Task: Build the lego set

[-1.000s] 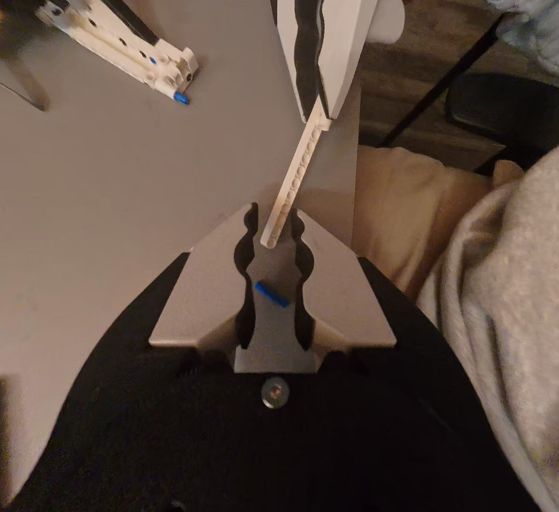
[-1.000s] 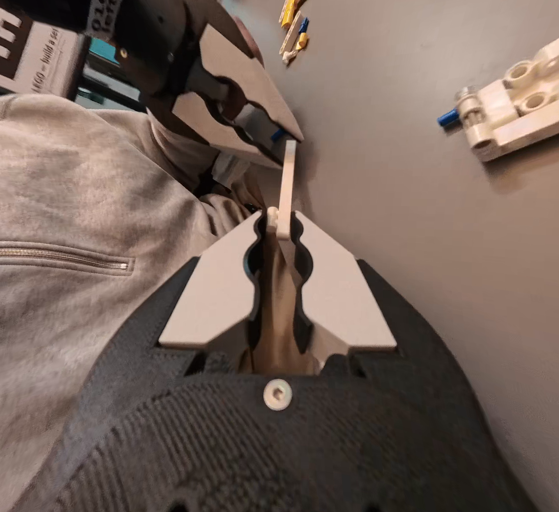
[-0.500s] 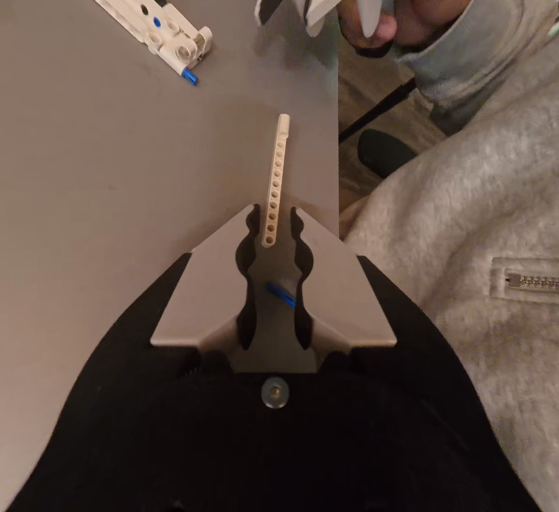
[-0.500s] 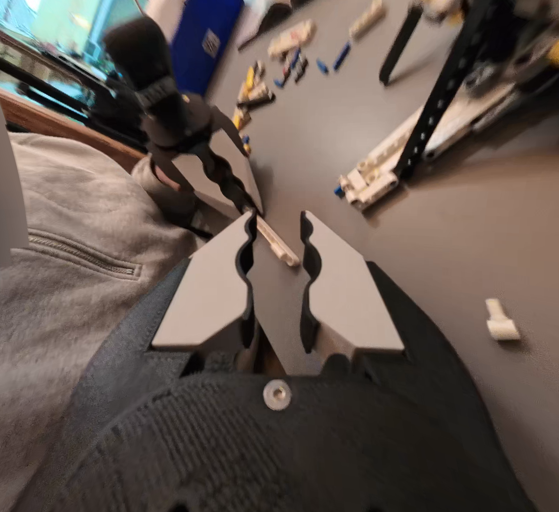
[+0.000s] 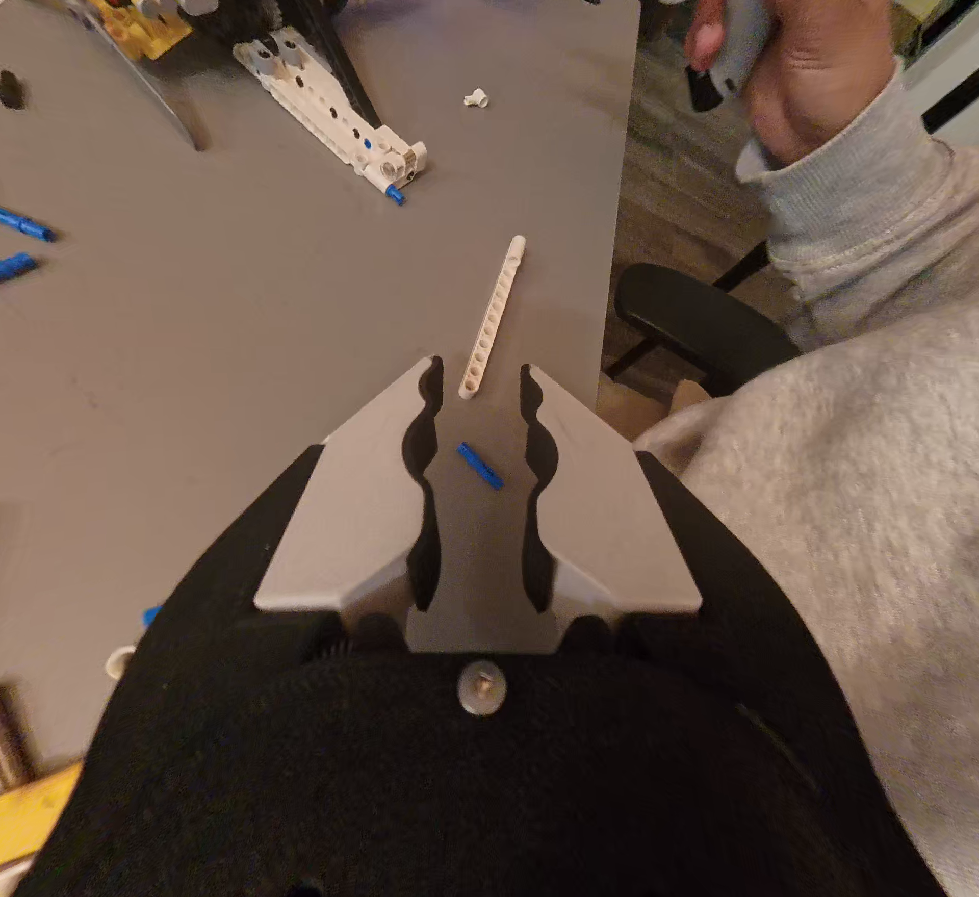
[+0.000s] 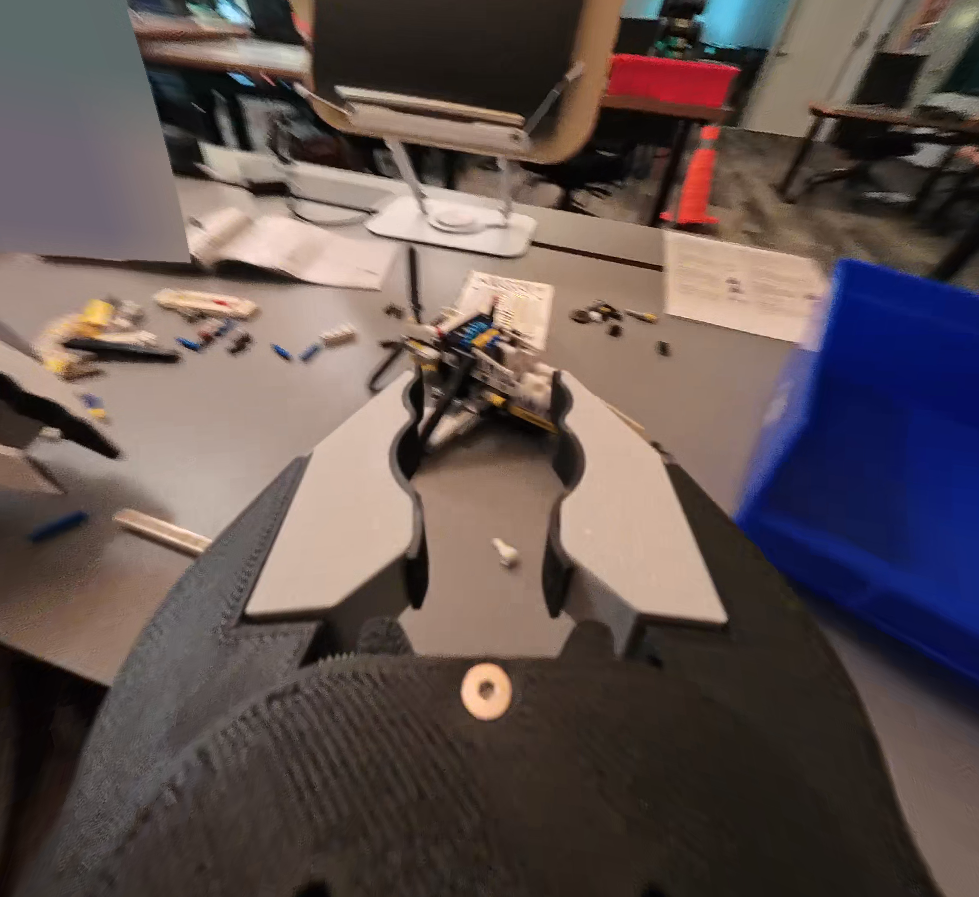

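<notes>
My left gripper (image 5: 479,365) is open and empty above the grey table (image 5: 212,342). A long white holed beam (image 5: 492,315) lies flat just beyond its tips, near the table's right edge. A small blue pin (image 5: 479,466) lies on the table in the gap between the fingers. My right gripper (image 6: 484,384) is open and empty, facing the partly built model (image 6: 477,347). A small white connector (image 6: 506,551) lies on the table between its fingers; it also shows in the left wrist view (image 5: 475,98). The white beam (image 6: 159,532) shows at lower left.
A white beam arm (image 5: 339,119) of the model reaches across the table. Loose blue pins (image 5: 21,225) lie at the left. A blue bin (image 6: 874,447) stands at the right, a monitor stand (image 6: 455,220) and papers at the back. A black chair (image 5: 699,320) stands off the edge. There is about 20 centimetres between the tips of the two grippers.
The right gripper let go of the white beam, which now lies on the table, then swung away toward the model and opened wider. The left gripper drew back from the beam.
</notes>
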The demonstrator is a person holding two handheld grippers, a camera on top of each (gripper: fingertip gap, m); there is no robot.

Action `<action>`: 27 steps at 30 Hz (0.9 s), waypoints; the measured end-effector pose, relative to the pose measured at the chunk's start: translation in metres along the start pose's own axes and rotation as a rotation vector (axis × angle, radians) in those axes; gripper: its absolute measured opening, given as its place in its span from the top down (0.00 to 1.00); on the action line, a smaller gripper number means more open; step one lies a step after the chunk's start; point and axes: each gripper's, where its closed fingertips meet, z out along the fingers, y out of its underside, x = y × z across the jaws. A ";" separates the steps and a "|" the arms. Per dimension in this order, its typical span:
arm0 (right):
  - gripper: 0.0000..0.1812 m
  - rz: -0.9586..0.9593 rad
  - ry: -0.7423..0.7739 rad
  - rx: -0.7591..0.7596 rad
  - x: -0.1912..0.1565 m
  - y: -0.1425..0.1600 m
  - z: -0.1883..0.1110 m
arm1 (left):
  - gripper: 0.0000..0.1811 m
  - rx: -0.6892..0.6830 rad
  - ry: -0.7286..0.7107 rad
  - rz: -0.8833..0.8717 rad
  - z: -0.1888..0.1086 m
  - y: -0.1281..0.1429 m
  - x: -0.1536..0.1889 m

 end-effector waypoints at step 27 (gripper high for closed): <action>0.96 -0.008 -0.295 -0.508 0.004 0.131 0.026 | 0.96 -0.186 0.115 -0.267 0.060 0.001 0.002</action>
